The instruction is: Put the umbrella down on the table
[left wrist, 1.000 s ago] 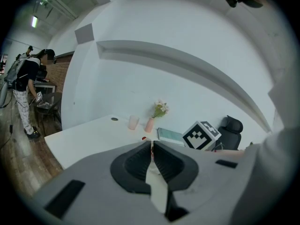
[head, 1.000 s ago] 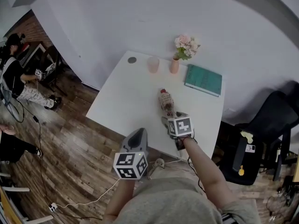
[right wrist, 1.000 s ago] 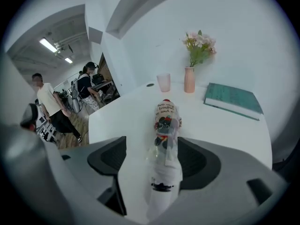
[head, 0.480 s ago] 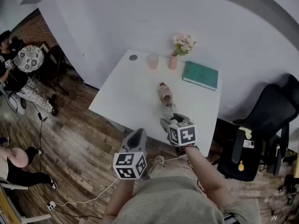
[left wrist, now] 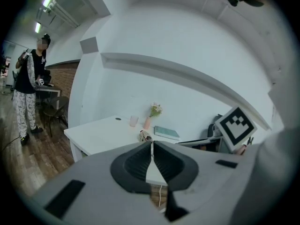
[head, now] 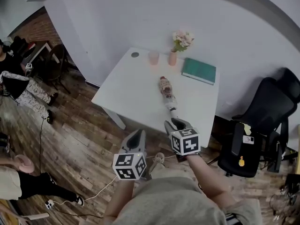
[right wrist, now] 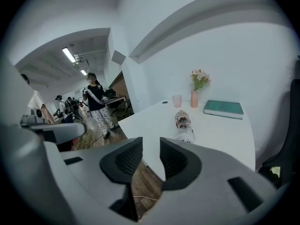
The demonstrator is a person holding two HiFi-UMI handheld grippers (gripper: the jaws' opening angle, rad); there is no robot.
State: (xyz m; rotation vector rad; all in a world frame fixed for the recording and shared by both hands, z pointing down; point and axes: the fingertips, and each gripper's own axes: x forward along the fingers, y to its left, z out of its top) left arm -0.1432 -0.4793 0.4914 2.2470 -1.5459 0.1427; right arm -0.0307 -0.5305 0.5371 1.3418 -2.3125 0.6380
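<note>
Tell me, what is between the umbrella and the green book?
Nothing: only bare white table lies between the umbrella and the green book. The head view shows it, and the right gripper view too.

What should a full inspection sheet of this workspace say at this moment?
Surface: white rectangular table, standing on wooden floor.
Job's things: patterned folded umbrella lies flat on table, untouched.
Clutter: pink cup, pink flower vase, teal book along far edge.
Grippers: left gripper tongs shut, empty; right gripper tongs have just been closing, apart, nothing between.
Cables: white cable on floor.
Surroundings: black office chair right of table; people at left.
</note>
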